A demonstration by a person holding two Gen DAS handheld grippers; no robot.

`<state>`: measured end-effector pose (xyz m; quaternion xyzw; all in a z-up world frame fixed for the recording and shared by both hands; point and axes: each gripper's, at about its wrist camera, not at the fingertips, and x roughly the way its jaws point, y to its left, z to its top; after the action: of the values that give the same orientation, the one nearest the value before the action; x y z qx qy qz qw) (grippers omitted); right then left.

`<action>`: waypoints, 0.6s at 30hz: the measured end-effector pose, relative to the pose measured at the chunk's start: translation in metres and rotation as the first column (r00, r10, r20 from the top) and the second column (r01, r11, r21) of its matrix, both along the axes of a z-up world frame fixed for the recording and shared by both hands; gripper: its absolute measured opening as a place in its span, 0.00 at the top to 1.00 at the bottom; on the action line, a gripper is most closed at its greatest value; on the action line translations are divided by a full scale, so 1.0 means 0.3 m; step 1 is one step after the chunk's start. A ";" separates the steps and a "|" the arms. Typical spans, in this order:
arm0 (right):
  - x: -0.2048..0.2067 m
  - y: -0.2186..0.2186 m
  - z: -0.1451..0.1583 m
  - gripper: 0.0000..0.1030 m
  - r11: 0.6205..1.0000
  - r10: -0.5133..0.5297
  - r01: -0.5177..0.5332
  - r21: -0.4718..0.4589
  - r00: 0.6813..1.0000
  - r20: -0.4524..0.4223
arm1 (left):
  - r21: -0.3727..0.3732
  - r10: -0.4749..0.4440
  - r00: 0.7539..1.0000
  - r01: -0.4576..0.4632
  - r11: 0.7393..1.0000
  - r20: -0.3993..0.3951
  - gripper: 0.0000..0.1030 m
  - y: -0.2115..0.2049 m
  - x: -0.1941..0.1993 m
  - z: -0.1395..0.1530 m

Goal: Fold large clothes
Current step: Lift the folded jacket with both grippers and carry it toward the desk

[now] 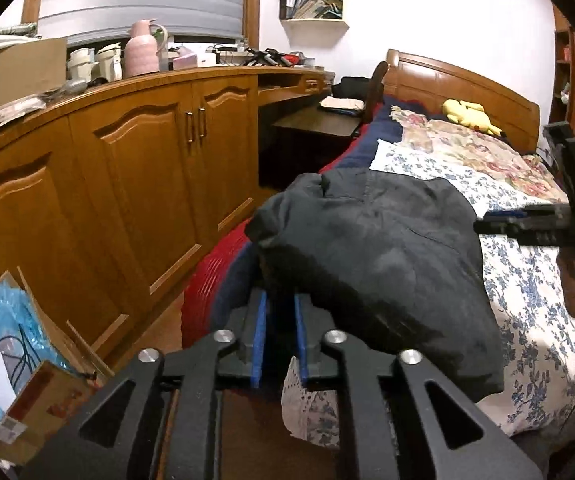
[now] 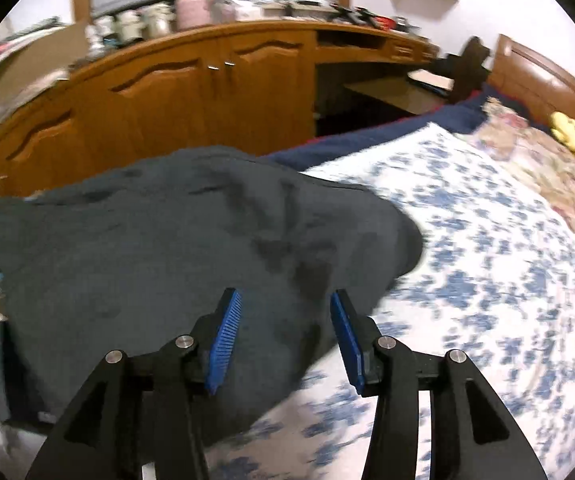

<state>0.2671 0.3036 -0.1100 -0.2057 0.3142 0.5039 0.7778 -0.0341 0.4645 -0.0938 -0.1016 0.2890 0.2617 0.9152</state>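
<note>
Letting go after a fold | dark grey garment [image 1: 371, 256] lies doubled on floral bedspread [image 1: 535, 320], near bed edge, so it stays flat | left gripper [image 1: 279, 316] jaws slightly parted at cloth edge, grip unclear | right gripper [image 2: 285, 316] jaws spread above cloth, holding nothing | next fold judged pending

Garment [image 1: 375, 248] lies on bed [image 1: 535, 320] — cabinets [image 1: 127, 168] left.
</note>
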 end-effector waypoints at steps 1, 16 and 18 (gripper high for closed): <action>-0.022 0.003 -0.013 0.53 0.999 0.036 -0.036 -0.002 0.999 -0.015 | -0.001 0.004 1.000 -0.004 1.000 0.004 0.77 -0.003 -0.009 0.003; -0.132 0.078 -0.224 0.53 0.983 0.175 -0.177 -0.056 0.984 -0.044 | 0.051 -0.037 0.998 0.034 0.998 0.059 0.24 -0.087 -0.090 0.087; -0.157 0.057 -0.201 0.53 0.985 0.165 -0.167 -0.047 0.985 -0.042 | 0.060 -0.041 0.997 0.037 0.997 0.061 0.22 -0.102 -0.089 0.097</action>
<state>0.2199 0.3208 -0.1703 -0.2411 0.3233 0.5627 0.7216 -0.0608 0.4338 -0.0648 -0.0770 0.2544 0.2490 0.9313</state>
